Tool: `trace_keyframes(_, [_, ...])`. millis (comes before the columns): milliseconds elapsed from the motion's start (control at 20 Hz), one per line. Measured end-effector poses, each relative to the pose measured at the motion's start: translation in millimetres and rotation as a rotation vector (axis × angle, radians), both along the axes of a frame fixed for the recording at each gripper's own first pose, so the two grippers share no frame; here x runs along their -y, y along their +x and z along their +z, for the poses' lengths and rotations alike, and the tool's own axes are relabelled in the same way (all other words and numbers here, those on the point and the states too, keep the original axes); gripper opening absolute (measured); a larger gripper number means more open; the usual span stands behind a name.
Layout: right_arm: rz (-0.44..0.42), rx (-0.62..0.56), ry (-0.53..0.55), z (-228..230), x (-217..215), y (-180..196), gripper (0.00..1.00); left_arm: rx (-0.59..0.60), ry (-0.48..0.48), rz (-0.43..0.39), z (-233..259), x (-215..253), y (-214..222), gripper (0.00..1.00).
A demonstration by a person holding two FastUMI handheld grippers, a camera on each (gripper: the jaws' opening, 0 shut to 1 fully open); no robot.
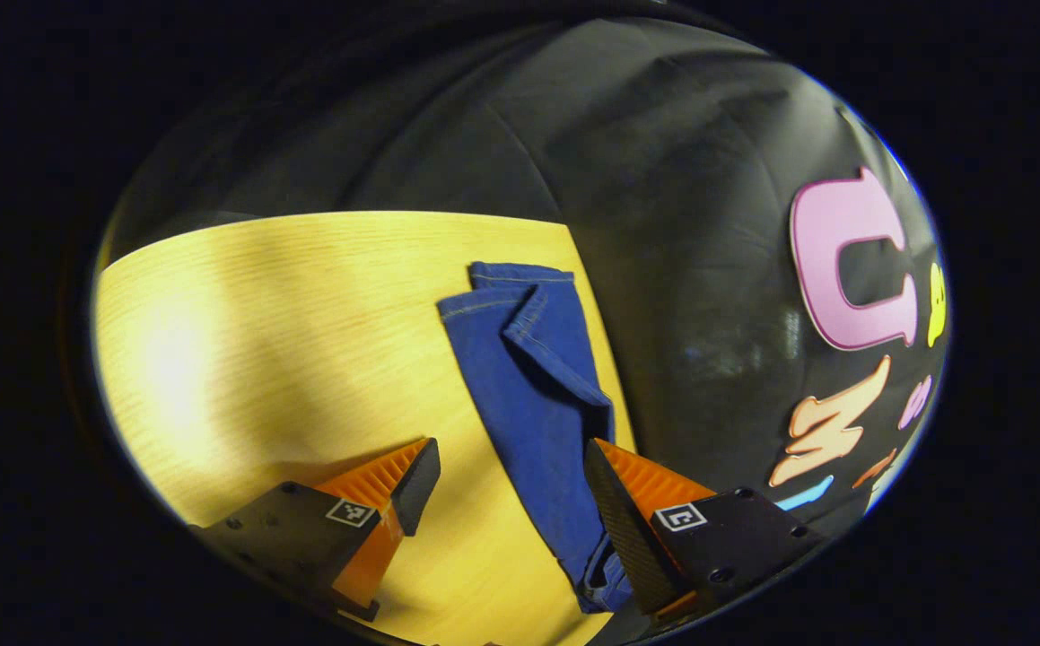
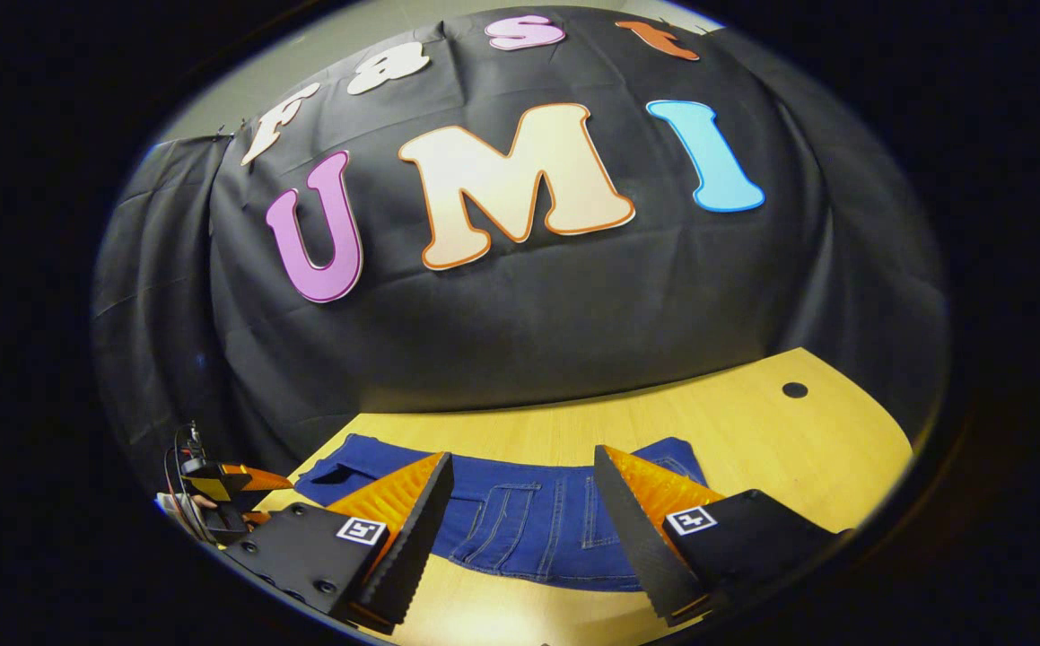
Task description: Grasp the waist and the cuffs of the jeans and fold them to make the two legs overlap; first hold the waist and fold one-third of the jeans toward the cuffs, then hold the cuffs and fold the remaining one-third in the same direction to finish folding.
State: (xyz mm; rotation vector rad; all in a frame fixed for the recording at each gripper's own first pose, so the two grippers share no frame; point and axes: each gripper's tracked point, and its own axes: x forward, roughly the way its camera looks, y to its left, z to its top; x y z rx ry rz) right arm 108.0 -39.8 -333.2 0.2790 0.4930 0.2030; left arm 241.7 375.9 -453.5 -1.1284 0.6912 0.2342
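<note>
The pale yellow wood-grain table (image 1: 259,359) has wide bare room to the left of the garment in the left gripper view; in the right gripper view its far edge runs along the black cloth wall (image 2: 528,323), with open surface on the right around a small dark round hole (image 2: 794,390). The blue denim jeans (image 1: 537,395) lie flat on it — the stitched cuffs sit near the table's far edge, one hem turned over the other, and the leg's near end is hidden behind the left gripper (image 1: 512,480), whose jaws stand spread, holding nothing. In the right gripper view the jeans' (image 2: 528,525) waist end lies crosswise beyond the right gripper (image 2: 524,502) — jaws spread wide, empty. A second device with wires (image 2: 214,498) at the left rim is hard to make out.
</note>
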Motion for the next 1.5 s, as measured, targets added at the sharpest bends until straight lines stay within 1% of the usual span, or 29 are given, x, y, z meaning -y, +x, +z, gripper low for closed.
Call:
trace_keyframes(50, [-0.005,0.0,-0.007,-0.1,2.8,0.8,0.97,0.012,-0.023,0.018,1.2,-3.6,1.5,0.96])
trace_keyframes(150, [-0.023,-0.01,-0.024,-3.1,10.0,1.1,0.97,0.044,-0.04,0.063,1.4,-14.7,6.2,0.92])
trace_keyframes(200, [-0.035,-0.014,-0.029,-3.3,14.4,1.7,0.97,0.062,-0.048,0.084,0.6,-18.8,11.6,0.88])
trace_keyframes(250, [-0.047,-0.014,-0.03,-2.5,17.7,1.0,0.98,0.076,-0.058,0.095,1.3,-20.4,17.6,0.86])
trace_keyframes(300, [-0.059,-0.016,-0.033,-2.1,21.5,1.7,0.98,0.081,-0.059,0.096,-0.9,-21.1,22.2,0.82])
trace_keyframes(350, [-0.07,-0.018,-0.047,-2.1,27.3,0.3,0.98,0.077,-0.068,0.087,-7.8,-19.4,30.1,0.8])
trace_keyframes(400, [-0.076,-0.018,-0.063,-2.0,30.1,-0.7,0.98,0.072,-0.087,0.089,-8.7,-18.9,39.7,0.72])
trace_keyframes(450, [-0.076,-0.019,-0.078,-4.3,34.1,-4.5,0.98,0.069,-0.105,0.097,-9.2,-21.4,50.0,0.7])
trace_keyframes(550, [-0.074,-0.028,-0.116,-9.3,42.4,-10.4,0.98,0.058,-0.132,0.087,-13.0,-22.1,70.9,0.7])
trace_keyframes(600, [-0.072,-0.039,-0.128,-14.3,44.1,-13.5,0.98,0.045,-0.131,0.061,-13.9,-19.3,77.2,0.69])
trace_keyframes(650, [-0.069,-0.055,-0.136,-20.5,44.6,-18.5,0.94,0.044,-0.106,0.041,-15.8,-18.9,80.1,0.69])
trace_keyframes(700, [-0.065,-0.075,-0.14,-24.8,44.1,-23.5,0.94,0.046,-0.084,0.01,-16.0,-17.6,82.5,0.7])
trace_keyframes(750, [-0.058,-0.088,-0.141,-28.4,41.9,-27.0,0.98,0.043,-0.073,-0.005,-16.3,-17.0,87.5,0.71])
trace_keyframes(850, [-0.041,-0.09,-0.149,-28.0,36.6,-33.7,0.98,0.042,-0.076,-0.002,-14.2,-16.1,100.0,0.72])
trace_keyframes(900, [-0.037,-0.086,-0.154,-25.6,37.4,-35.5,0.98,0.052,-0.063,0.001,-8.7,-17.4,102.3,0.79])
trace_keyframes(950, [-0.038,-0.082,-0.159,-22.7,40.4,-38.4,0.98,0.049,-0.011,-0.001,-9.7,-24.5,100.4,0.85])
trace_keyframes(1000, [-0.047,-0.075,-0.172,-19.5,46.7,-39.3,0.98,0.047,0.036,-0.004,-9.7,-34.0,101.0,0.88])
trace_keyframes(1050, [-0.059,-0.067,-0.186,-16.5,54.1,-39.4,0.98,0.057,0.05,0.027,-8.9,-49.8,102.3,0.88])
trace_keyframes(1100, [-0.072,-0.06,-0.19,-12.9,60.8,-38.9,0.98,0.063,0.029,0.065,-8.7,-59.8,103.7,0.88])
trace_keyframes(1150, [-0.084,-0.058,-0.185,-12.1,65.7,-39.0,0.98,0.057,-0.014,0.09,-10.6,-62.6,105.4,0.88])
trace_keyframes(1200, [-0.096,-0.063,-0.176,-13.1,69.8,-38.4,0.98,0.054,-0.049,0.101,-11.2,-62.4,104.7,0.85])
trace_keyframes(1250, [-0.108,-0.073,-0.171,-17.0,72.9,-38.0,0.98,0.053,-0.055,0.109,-14.1,-65.2,103.4,0.81])
trace_keyframes(1300, [-0.115,-0.084,-0.162,-20.3,73.8,-37.9,0.94,0.051,-0.058,0.1,-13.8,-65.9,104.4,0.75])
trace_keyframes(1350, [-0.115,-0.09,-0.156,-22.8,72.4,-39.2,0.98,0.046,-0.047,0.086,-13.7,-63.2,106.2,0.75])
trace_keyframes(1400, [-0.111,-0.096,-0.157,-25.5,70.3,-39.9,0.94,0.043,-0.027,0.064,-14.8,-60.7,111.1,0.73])
trace_keyframes(1450, [-0.103,-0.103,-0.16,-29.0,68.4,-40.9,0.98,0.033,0.003,0.035,-18.2,-56.2,117.1,0.73])
trace_keyframes(1500, [-0.098,-0.11,-0.162,-32.0,67.1,-41.9,0.98,0.02,0.043,0.009,-24.0,-56.5,121.1,0.72])
